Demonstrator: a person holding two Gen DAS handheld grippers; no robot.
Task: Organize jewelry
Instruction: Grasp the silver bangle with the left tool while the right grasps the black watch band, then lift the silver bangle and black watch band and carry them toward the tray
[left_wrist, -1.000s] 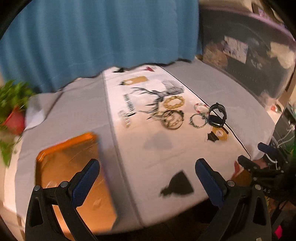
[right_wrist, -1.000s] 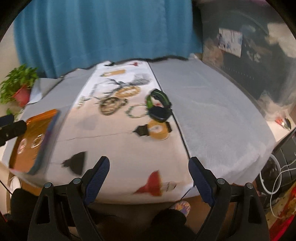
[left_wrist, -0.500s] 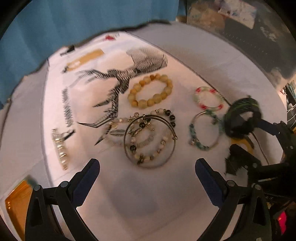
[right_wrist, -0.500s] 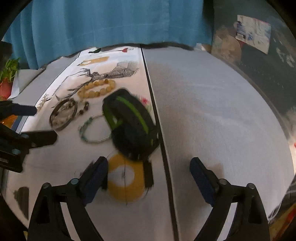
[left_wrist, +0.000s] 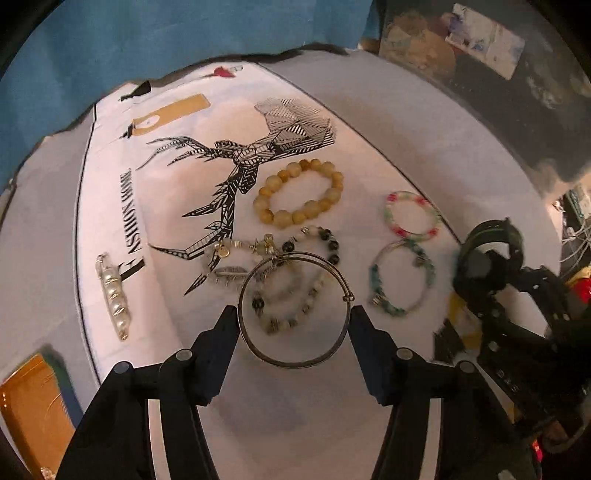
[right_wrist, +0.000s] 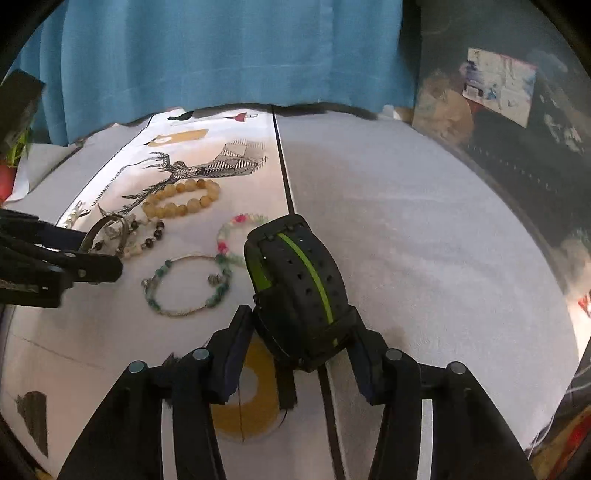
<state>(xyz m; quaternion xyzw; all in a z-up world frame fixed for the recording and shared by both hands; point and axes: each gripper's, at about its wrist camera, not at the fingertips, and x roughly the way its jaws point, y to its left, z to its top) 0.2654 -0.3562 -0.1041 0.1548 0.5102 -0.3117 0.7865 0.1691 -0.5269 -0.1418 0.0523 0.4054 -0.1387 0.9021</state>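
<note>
Metal bangle (left_wrist: 295, 314) sits between the closing left gripper (left_wrist: 293, 321), the right gripper (right_wrist: 301, 325) closes round the watch (right_wrist: 295, 288) (both wide before), so lifting comes next.

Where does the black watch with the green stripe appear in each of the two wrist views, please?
Left wrist view: the watch sits at the far right, in the tips of the right gripper.
Right wrist view: the watch fills the lower centre, between the right gripper's closing jaws, both pads against it.
Shared landmark: the yellow bead bracelet beside the deer print.
</note>
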